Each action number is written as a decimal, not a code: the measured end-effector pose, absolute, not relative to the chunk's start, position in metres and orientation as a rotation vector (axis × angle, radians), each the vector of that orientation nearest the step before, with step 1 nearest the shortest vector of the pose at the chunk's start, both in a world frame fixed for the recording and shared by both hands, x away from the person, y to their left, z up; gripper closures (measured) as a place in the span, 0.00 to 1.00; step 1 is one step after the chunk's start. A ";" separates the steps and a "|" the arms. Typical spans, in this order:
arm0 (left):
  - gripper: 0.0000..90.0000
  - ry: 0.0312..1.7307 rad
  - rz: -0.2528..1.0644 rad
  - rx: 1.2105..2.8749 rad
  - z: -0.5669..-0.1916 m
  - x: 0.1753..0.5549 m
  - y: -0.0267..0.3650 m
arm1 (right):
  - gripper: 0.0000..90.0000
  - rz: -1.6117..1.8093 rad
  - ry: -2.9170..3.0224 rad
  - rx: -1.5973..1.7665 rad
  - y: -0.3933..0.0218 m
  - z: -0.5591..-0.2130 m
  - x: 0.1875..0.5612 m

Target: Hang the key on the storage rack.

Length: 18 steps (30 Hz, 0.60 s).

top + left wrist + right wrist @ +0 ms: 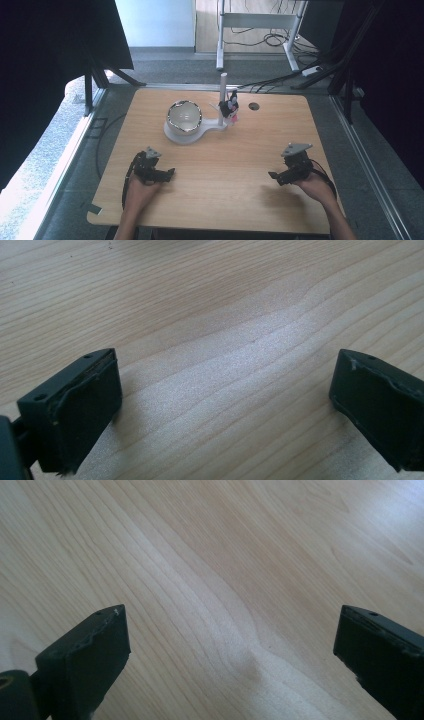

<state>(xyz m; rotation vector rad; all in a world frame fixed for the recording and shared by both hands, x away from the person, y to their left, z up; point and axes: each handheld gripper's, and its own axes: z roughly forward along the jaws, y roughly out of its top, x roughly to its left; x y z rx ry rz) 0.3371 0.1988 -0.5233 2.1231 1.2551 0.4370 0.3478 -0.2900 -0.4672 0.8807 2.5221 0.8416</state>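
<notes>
Left gripper [169,174]: jaws spread wide, nothing between them, low over bare wooden table [280,125] at near-left; jaws point toward table centre. Left hand [137,192] behind it.

Right gripper [272,176]: jaws likewise parted and empty, near-right of table, well apart from left; right hand [315,186] grips rear.

Far centre: shiny metal bowl [184,116] seated on white stand base [180,136]. White upright post [222,97] rises from base's right arm. Small black-and-white figurine [230,107] just beside post. Dark round hole [254,106] in tabletop further right.
</notes>
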 end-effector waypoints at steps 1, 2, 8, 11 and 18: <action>0.00 1.255 0.437 2.123 -0.523 0.337 0.199 | 0.02 0.846 2.514 0.889 -0.290 -0.471 0.347; 0.00 1.255 0.438 2.123 -0.523 0.337 0.199 | 0.02 0.854 2.513 0.896 -0.291 -0.475 0.346; 0.01 1.258 0.439 2.121 -0.523 0.337 0.199 | 0.02 0.885 2.496 0.943 -0.296 -0.501 0.343; 0.01 1.258 0.439 2.122 -0.523 0.337 0.199 | 0.00 0.952 2.474 0.997 -0.299 -0.517 0.340; 0.01 1.259 0.439 2.121 -0.523 0.337 0.199 | 0.00 0.998 2.447 1.060 -0.303 -0.520 0.337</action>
